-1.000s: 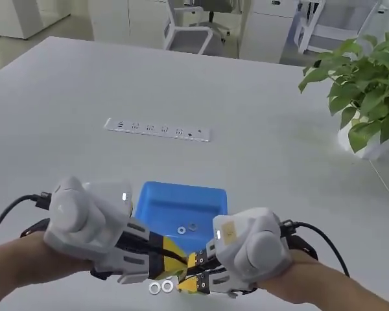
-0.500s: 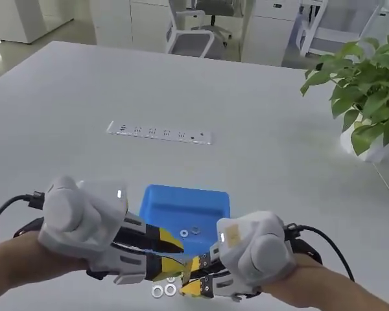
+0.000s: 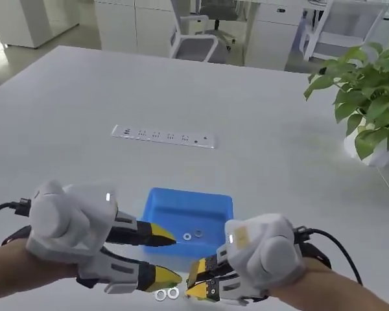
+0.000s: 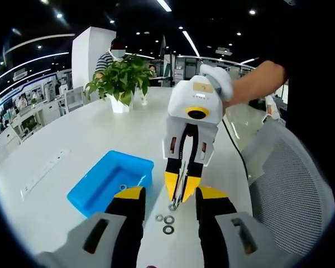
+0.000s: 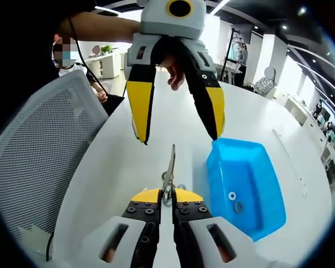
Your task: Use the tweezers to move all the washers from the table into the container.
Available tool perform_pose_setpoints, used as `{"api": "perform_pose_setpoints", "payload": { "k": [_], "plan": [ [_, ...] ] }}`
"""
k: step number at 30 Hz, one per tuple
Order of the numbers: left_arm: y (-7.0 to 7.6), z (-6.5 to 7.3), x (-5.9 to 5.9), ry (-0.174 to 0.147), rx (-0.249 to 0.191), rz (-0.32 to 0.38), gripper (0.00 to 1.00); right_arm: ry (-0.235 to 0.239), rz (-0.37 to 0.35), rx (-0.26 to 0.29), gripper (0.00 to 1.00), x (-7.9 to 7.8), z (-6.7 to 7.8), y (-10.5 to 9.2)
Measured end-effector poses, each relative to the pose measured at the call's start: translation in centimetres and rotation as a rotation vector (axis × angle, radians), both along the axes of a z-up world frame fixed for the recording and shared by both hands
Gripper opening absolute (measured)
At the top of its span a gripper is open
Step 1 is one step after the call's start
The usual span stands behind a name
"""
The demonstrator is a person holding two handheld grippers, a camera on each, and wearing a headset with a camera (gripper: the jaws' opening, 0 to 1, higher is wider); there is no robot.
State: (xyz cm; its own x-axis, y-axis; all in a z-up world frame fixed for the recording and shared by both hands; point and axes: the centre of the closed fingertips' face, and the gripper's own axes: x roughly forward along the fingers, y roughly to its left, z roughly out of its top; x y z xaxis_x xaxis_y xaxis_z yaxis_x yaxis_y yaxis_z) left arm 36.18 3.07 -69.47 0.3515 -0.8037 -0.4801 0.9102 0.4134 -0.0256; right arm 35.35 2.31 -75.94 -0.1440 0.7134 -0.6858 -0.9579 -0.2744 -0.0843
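On the white table (image 3: 279, 162), two washers (image 3: 166, 295) lay just beside the blue container (image 3: 188, 207), which held two more, while the right gripper (image 5: 162, 196) pinched the tweezers (image 5: 170, 164) and the left gripper (image 3: 175, 259) stood spread; lowering the tips astride one washer's rim looked wisest.

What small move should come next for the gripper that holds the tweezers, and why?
Probably lower the right gripper a little, so that the thin metal tweezers reach the small metal ring washers on the white table. Their tips are close by these washers, and so far just two washers lie in the blue plastic container.
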Motion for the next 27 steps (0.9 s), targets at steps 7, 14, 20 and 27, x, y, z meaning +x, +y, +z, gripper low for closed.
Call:
{"api": "perform_pose_setpoints", "payload": {
  "k": [7,14,20,27],
  "plan": [
    [1.1,-0.1,-0.4,0.000,0.003,0.040,0.52,-0.001,-0.003,0.015,0.07,0.1,1.3,-0.2],
    [2.0,-0.3,-0.6,0.007,0.007,0.072,0.62,-0.009,-0.006,0.024,0.07,0.4,2.7,-0.4],
    [2.5,-0.1,-0.5,0.000,0.001,0.109,0.75,-0.022,-0.007,0.032,0.07,0.9,4.0,-0.6],
    [2.7,0.2,-0.6,-0.002,-0.007,0.139,0.85,-0.031,-0.020,0.065,0.07,2.0,5.8,-0.5]
  ]
}}
